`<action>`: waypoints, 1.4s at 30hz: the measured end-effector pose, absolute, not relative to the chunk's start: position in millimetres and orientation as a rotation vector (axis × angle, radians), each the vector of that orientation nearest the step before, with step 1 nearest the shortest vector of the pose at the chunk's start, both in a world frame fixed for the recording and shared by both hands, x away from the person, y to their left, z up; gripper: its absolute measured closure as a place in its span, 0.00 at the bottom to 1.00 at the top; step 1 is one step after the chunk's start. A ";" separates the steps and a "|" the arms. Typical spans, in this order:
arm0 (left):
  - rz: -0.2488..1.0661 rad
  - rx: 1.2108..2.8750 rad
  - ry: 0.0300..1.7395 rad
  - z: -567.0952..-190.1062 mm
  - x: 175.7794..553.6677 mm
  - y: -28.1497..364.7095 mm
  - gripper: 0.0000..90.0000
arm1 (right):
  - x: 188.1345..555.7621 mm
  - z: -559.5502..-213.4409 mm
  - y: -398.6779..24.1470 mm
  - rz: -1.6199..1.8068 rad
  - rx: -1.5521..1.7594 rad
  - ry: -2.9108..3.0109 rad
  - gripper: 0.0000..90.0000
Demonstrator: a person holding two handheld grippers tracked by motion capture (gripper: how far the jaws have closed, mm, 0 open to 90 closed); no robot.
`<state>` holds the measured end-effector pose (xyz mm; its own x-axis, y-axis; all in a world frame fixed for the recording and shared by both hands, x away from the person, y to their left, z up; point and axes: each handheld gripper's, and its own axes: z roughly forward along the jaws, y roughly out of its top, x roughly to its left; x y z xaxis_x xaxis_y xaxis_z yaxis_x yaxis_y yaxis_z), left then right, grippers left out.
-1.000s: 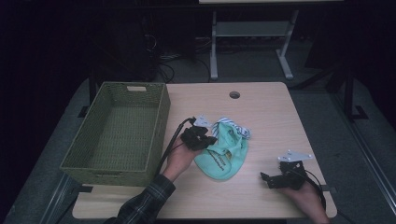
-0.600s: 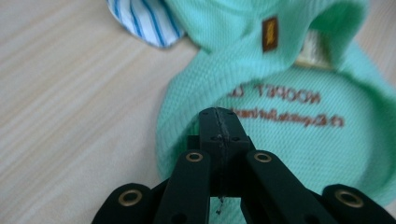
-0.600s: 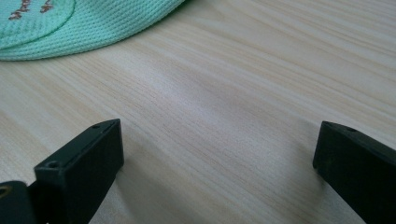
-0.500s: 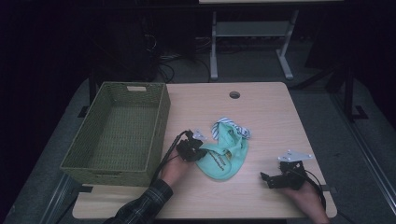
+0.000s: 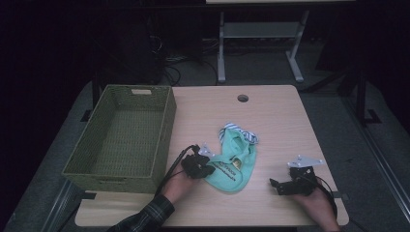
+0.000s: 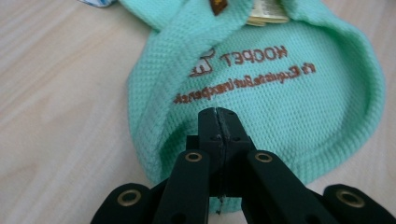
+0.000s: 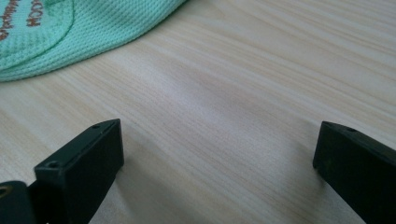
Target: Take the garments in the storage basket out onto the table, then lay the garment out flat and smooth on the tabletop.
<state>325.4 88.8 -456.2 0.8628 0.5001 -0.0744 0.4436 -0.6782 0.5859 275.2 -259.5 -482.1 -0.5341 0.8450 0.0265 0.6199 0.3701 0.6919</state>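
A mint-green knitted garment (image 5: 235, 164) with brown stitched lettering lies at the middle of the wooden table (image 5: 275, 121); a striped piece sticks out at its far end. My left gripper (image 5: 204, 169) is at its near-left edge, jaws pressed together on the folded hem. In the left gripper view the garment (image 6: 289, 93) spreads out beyond the left gripper (image 6: 217, 114), with a sliver of green between the jaws. My right gripper (image 5: 279, 185) rests low at the near right, open, with bare wood between its jaws. In the right gripper view the right gripper (image 7: 215, 140) has the garment (image 7: 70, 32) at upper left.
A woven green basket (image 5: 167, 125) stands empty on the left part of the table, close beside my left hand. A round cable hole (image 5: 242, 98) is near the far edge. Beyond the table stand a metal frame and cables on the dark floor.
My left hand has come nearer and lower along the garment's left side, and the garment's near end has shifted slightly with it. The right hand has stayed put.
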 end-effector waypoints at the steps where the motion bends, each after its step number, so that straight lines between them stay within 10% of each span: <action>1: 0.115 2.420 0.682 -456.2 324.7 89.9 0.99 | 275.6 -481.4 -259.5 0.939 1.283 2.312 0.01; 42: 0.095 2.408 0.673 -457.2 326.0 93.5 0.99 | 373.6 -423.1 -201.0 1.155 1.063 2.429 0.26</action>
<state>326.0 93.5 -457.2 0.8669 0.4896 -0.0943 0.4441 -0.6722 0.5924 373.6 -201.0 -423.1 -0.7031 0.7064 0.0813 0.5089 0.4200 0.7514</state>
